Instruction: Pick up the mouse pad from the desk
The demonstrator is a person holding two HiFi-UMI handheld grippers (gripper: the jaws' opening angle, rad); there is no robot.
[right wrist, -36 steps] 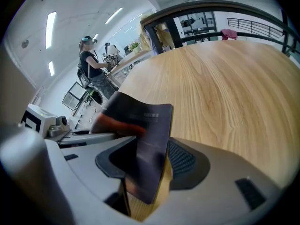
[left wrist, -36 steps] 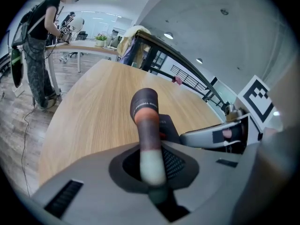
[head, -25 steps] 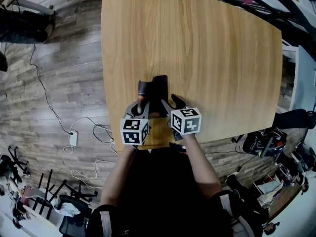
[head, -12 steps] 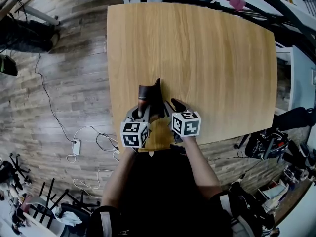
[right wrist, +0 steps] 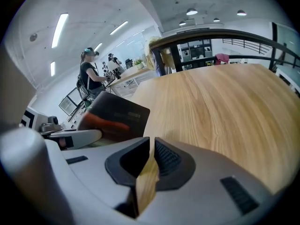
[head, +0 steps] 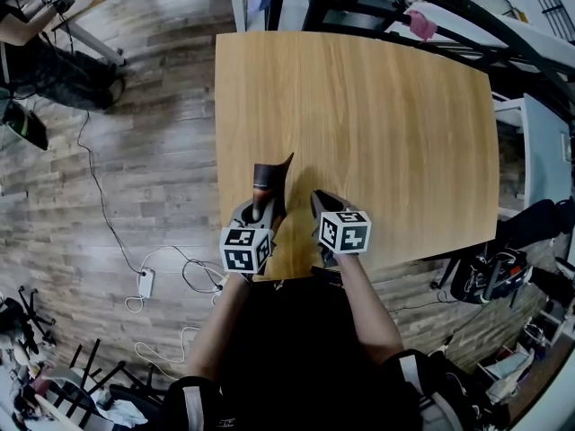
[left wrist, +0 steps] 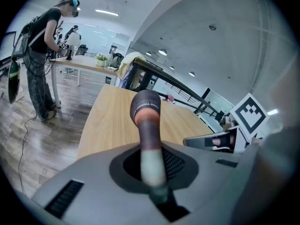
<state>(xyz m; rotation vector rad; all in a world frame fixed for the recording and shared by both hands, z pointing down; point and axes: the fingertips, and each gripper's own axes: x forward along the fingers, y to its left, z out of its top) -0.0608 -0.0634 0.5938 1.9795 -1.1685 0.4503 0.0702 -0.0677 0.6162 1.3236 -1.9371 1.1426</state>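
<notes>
The mouse pad [head: 268, 184] is a dark flexible sheet with an orange-brown band. It stands curled up off the wooden desk [head: 377, 115], and my left gripper [head: 260, 208] is shut on its near edge. In the left gripper view the mouse pad [left wrist: 146, 114] rises from between the jaws of my left gripper [left wrist: 153, 162] like a rolled strip. My right gripper [head: 324, 202] hovers just right of it over the desk's near edge. Its jaws are closing, nearly together, with nothing between them. The right gripper view shows only bare wood in the slit of the right gripper [right wrist: 152, 154], with the mouse pad [right wrist: 115, 117] off to the left.
Cables and a power strip [head: 144, 282] lie on the plank floor left of the desk. A black metal frame [head: 377, 3] runs behind the desk's far edge. Bags and clutter [head: 490, 272] sit at the right. A person [left wrist: 41, 55] stands at a far table.
Both grippers have risen. The pad, which lay low on the desk between them, now stands curled up in the left gripper. The right gripper's jaws have closed from wide open.
</notes>
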